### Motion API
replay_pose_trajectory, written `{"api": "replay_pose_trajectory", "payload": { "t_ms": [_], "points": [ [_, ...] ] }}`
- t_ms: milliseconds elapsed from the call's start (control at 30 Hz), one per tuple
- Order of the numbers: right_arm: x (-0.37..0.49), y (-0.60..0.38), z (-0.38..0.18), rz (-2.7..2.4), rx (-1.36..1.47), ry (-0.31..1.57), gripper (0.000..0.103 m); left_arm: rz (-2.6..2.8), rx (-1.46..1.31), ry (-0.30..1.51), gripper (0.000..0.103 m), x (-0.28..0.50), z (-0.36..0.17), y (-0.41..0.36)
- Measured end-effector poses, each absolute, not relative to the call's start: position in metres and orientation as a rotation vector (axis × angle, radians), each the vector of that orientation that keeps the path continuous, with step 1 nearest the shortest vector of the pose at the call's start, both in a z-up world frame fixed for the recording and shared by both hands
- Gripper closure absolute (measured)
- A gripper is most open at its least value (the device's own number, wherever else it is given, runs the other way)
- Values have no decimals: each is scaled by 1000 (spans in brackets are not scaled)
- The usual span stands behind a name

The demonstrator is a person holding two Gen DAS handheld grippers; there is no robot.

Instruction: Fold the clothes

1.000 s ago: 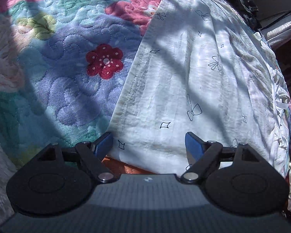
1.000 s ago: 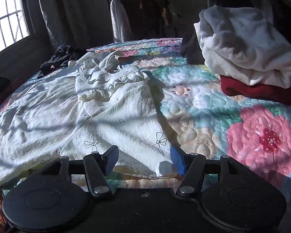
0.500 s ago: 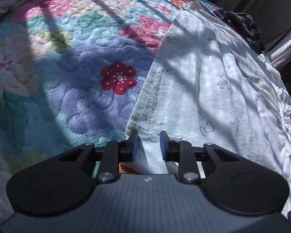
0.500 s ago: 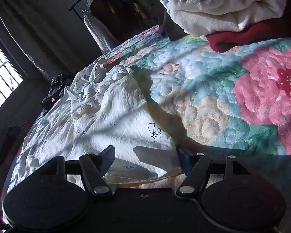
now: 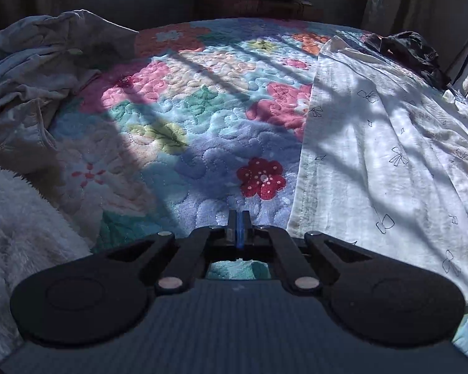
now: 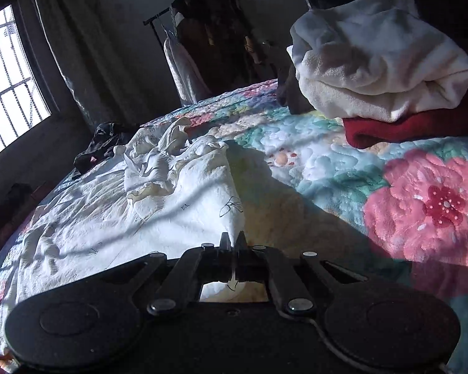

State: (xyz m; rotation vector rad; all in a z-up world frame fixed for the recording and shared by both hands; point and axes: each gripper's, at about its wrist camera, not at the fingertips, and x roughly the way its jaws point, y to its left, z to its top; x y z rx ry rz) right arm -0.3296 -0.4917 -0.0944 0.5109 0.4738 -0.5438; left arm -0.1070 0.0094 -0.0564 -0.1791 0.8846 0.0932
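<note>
Pinching a corner of the white garment (image 6: 159,205), the right tongs (image 6: 233,240) lift its edge off the floral quilt (image 6: 343,168) on the bed. Left tongs (image 5: 239,221) sit pressed together over bare quilt, just beside the garment's hem.

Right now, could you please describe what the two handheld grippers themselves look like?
The left gripper and the right gripper look alike: black plastic, two round side lobes, angled link bars with silver rivets. The left gripper's fingers have blue pads, and its body is ribbed dark grey. No cables, hands or sleeves show.
</note>
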Motion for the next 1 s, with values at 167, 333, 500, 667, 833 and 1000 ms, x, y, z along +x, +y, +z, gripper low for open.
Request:
{"api": "replay_pose_trajectory", "payload": {
  "t_ms": [167, 333, 500, 667, 833, 1000],
  "points": [
    [-328, -489, -101, -630, 462, 571, 101, 0, -100, 903, 92, -122, -44, -10],
    [-336, -471, -54, -660, 418, 569, 75, -96, 2, 915, 48, -134, -12, -24],
    [-320, -425, 13, -523, 324, 621, 43, -177, 52, 928, 25, -146, 31, -40],
    [-296, -365, 58, -291, 284, 651, 33, -270, 20, 936, 18, -164, 55, -48],
    [-289, -326, 80, -169, 256, 628, 22, -225, 53, 968, 15, -171, 54, -55],
    [-284, -314, 80, -254, 200, 705, 19, -275, 75, 1024, 14, -178, 51, -62]
  ]
}}
